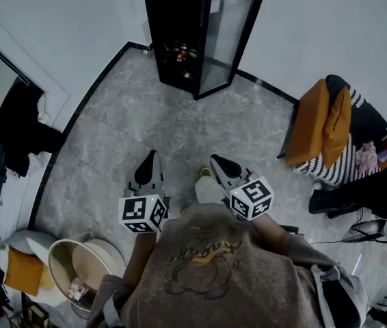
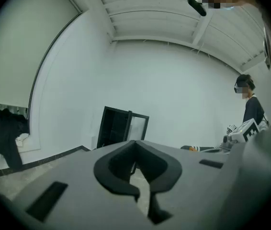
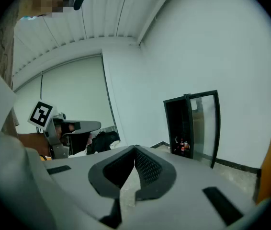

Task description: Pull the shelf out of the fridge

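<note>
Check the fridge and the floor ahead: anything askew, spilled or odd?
Nothing stands out. The fridge stands upright with its glass door swung open, and no spill shows on the floor before it. The left gripper and right gripper are both shut, empty, well short of it.

We see a black fridge (image 1: 177,33) on a grey marbled floor (image 1: 145,121). Right of the fridge lie an orange cloth (image 1: 322,121) and black-and-white striped fabric (image 1: 338,167). The left gripper (image 1: 151,156) and right gripper (image 1: 215,160) are black-tipped, with black squares on white.
</note>
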The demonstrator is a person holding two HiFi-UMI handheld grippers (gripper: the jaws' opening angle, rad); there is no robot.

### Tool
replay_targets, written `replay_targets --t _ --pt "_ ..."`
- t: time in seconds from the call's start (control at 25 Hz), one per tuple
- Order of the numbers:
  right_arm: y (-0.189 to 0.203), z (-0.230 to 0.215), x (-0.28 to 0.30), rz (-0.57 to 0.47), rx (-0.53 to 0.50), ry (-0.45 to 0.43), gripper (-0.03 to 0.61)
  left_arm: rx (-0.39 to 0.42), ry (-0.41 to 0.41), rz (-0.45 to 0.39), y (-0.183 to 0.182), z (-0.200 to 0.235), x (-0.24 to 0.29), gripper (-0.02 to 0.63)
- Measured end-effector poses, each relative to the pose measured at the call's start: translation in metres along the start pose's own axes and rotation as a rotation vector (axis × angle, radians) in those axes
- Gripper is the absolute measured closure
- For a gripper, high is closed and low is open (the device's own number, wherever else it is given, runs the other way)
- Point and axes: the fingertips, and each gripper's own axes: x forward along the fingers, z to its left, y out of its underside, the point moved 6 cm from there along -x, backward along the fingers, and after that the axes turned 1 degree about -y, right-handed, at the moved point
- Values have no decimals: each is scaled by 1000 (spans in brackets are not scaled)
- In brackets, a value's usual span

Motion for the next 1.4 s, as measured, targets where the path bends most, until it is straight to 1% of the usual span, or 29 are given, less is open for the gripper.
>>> replay_targets --t 0.32,0.6,0.92,1.12,1.4 --pt "-1 -3 3 3 3 0 558 2 -11 12 1 2 3 607" --pt "-7 -17 15 -6 31 -22 557 14 -18 17 -3 6 22 607" --pt "-22 -41 41 -11 16 -19 557 32 -19 20 -11 14 58 607" --pt "-29 -63 58 -13 13 -11 557 43 -24 22 -14 18 86 607" --pt "-48 -98 86 -17 -2 -20 557 51 -37 21 -26 26 130 607"
